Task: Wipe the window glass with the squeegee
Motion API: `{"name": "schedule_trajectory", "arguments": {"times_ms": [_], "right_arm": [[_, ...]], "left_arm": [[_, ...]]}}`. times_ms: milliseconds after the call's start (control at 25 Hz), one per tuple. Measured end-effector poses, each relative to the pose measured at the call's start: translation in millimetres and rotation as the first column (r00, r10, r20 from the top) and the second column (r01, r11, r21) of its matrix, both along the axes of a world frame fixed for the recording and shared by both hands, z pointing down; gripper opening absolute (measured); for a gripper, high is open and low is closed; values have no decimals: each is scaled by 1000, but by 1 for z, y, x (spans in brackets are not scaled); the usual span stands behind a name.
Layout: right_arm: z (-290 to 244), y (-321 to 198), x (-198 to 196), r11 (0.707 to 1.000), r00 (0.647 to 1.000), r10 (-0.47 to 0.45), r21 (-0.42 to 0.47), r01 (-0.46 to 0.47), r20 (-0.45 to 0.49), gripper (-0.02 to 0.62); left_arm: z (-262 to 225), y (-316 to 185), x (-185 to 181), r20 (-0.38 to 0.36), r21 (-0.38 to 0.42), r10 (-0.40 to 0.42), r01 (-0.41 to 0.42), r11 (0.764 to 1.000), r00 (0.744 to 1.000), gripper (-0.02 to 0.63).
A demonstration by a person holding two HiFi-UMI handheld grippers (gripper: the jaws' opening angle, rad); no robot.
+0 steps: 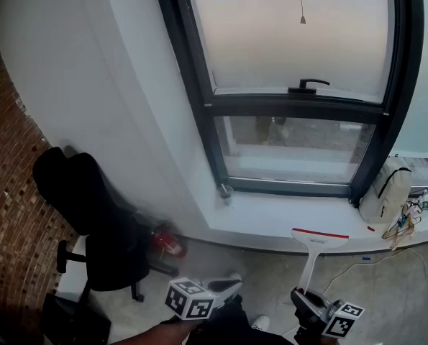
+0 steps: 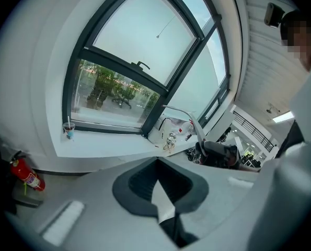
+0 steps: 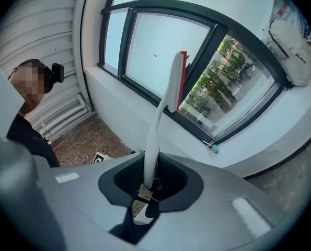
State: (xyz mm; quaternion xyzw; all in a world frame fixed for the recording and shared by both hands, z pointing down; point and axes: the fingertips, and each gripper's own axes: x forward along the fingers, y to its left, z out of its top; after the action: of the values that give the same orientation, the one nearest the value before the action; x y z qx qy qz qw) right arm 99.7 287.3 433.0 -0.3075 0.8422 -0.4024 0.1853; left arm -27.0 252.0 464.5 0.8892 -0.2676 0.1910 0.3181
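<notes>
The window glass [image 1: 300,42] stood above the white sill [image 1: 285,218]. A black office chair [image 1: 91,207] sat on the floor at left. The squeegee [image 1: 313,254] pointed up toward the sill's front edge, clear of the glass, its handle clamped in the right tongs [image 3: 147,184]. The left tongs [image 2: 163,192] were closed and empty.

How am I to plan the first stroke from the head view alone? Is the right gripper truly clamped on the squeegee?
Observer: Yes. Its own view shows the right gripper with jaws shut on the white handle of the squeegee, low on the shaft.
Operator: Anything in the left one?
Observer: No. The left gripper has its jaws together with nothing between them.
Operator: Anything on the sill by the glass?
Observer: A cup with a straw stands at the left end of the sill, near the frame's lower corner.
</notes>
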Motion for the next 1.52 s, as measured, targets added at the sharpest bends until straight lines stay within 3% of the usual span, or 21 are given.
{"name": "schedule_trajectory", "arguments": {"times_ms": [280, 680, 960, 1320, 1520], "right_arm": [[4, -19, -11, 1000, 1000, 0, -8, 0, 5, 91], [18, -72, -29, 998, 1000, -9, -56, 8, -21, 91], [26, -130, -43, 995, 1000, -2, -102, 4, 19, 91], [26, -219, -73, 995, 999, -33, -89, 34, 13, 91], [29, -275, -94, 998, 999, -25, -57, 26, 25, 91]], "left_arm": [[0, -27, 3, -26, 14, 11, -11, 1000, 1000, 0], [15, -80, -14, -30, -27, 3, -4, 1000, 1000, 0], [23, -135, -34, 17, -54, -7, 7, 999, 1000, 0], [22, -213, -50, -25, -77, 25, -27, 997, 999, 0], [30, -256, -63, 7, -80, 52, -51, 996, 999, 0]]}}
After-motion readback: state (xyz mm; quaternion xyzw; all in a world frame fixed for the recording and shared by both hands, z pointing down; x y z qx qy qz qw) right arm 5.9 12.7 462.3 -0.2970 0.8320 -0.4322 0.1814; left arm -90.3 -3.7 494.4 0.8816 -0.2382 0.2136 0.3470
